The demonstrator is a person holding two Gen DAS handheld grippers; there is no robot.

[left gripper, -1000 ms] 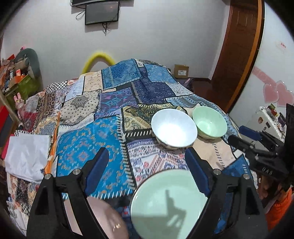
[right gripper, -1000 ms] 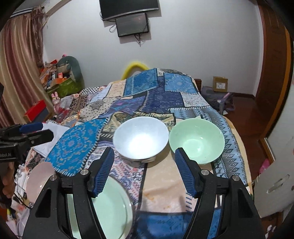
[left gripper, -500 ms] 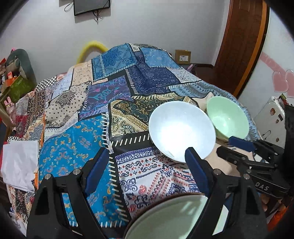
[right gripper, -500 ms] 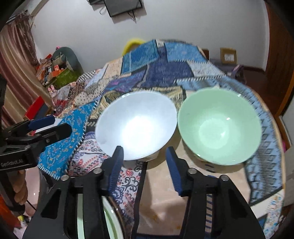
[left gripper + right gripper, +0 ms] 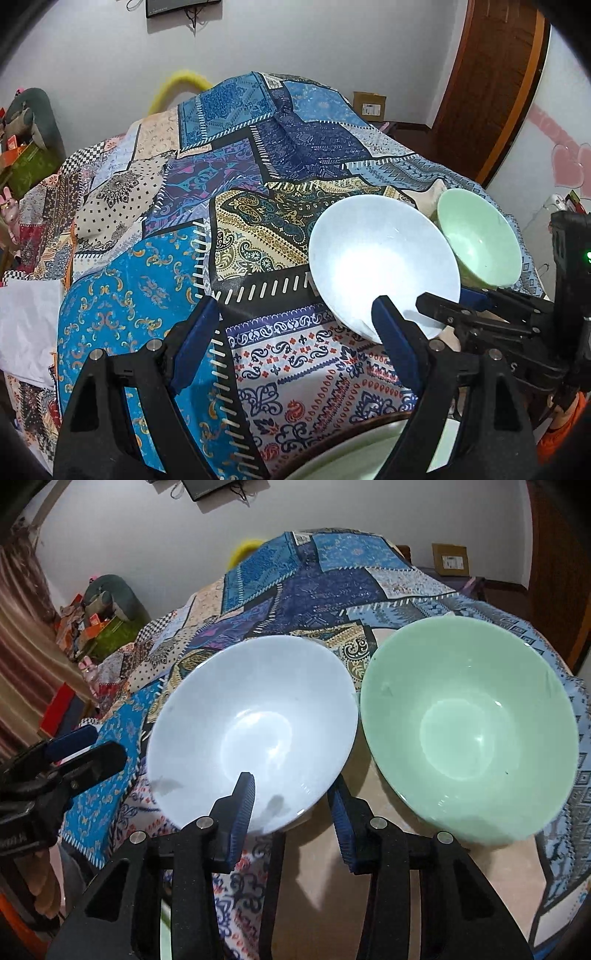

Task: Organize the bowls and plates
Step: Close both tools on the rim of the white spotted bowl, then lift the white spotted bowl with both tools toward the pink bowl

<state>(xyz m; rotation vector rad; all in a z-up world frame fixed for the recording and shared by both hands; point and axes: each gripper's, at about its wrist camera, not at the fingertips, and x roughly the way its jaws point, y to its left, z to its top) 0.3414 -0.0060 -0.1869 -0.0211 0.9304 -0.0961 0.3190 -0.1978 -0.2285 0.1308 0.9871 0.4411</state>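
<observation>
On the patchwork cloth (image 5: pixel 258 236), one white bowl (image 5: pixel 255 731), one green bowl (image 5: pixel 469 731).

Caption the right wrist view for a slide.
Right hand-held gripper straddling the near rim of the white bowl, green bowl beside it.

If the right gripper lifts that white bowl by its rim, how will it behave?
The white bowl looks rigid and glossy, so probably slippery between the fingers. Pinched at one edge, it would likely tilt away. It seems ceramic-like, so possibly breakable if knocked against the green bowl beside it.
</observation>
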